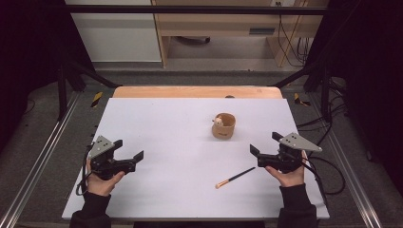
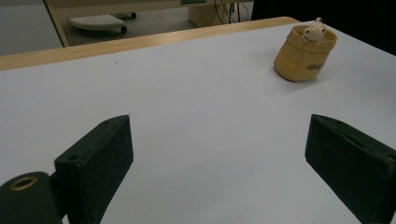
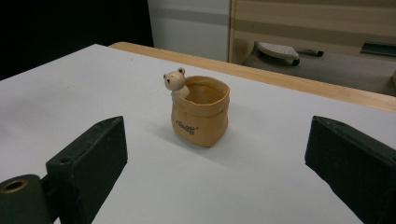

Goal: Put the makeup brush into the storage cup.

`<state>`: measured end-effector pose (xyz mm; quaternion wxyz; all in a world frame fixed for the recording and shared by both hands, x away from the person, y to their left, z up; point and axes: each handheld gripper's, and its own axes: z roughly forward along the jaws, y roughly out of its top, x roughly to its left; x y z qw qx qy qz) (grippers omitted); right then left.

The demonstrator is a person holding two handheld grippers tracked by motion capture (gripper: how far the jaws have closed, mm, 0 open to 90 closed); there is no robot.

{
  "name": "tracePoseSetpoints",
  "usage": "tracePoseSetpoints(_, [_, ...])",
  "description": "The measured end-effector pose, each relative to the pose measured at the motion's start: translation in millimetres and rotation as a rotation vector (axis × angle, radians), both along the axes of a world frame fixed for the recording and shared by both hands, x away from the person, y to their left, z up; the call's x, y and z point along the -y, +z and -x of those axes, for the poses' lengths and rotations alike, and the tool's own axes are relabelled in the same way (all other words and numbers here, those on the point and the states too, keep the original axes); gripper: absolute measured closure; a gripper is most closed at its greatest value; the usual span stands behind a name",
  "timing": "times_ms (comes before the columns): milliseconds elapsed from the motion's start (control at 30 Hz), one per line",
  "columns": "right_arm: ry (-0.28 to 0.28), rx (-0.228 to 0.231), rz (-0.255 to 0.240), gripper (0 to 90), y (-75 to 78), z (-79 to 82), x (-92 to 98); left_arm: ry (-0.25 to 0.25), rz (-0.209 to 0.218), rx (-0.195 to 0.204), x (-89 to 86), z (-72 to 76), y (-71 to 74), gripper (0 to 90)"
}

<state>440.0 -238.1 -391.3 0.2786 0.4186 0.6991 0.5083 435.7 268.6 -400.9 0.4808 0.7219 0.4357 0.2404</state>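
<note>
left hand-held gripper (image 1: 134,154): wide, empty, low at bench (image 1: 161,123) left | right hand-held gripper (image 1: 265,144): wide, empty, near brush (image 1: 235,177) | cup (image 1: 223,126): upright, right of centre, well apart from both

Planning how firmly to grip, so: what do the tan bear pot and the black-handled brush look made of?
The tan bag-shaped pot with a bear figure looks like matte glazed ceramic: stiff folded rim, soft sheen. The thin brush with black handle and orange tip seems wood or plastic; it is too small to tell.
</note>
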Motion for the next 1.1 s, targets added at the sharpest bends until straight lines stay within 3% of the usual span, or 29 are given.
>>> tracePoseSetpoints(867, [0.031,-0.032,0.069,6.8,-1.7,2.0,-0.6,-0.018,-0.034,-0.023,5.8,0.1,-7.7,7.9])
tracePoseSetpoints(1100, [0.049,-0.060,0.100,6.8,-5.9,-0.1,-4.1,-0.024,-0.043,-0.027,7.2,-0.5,-9.4,7.9])
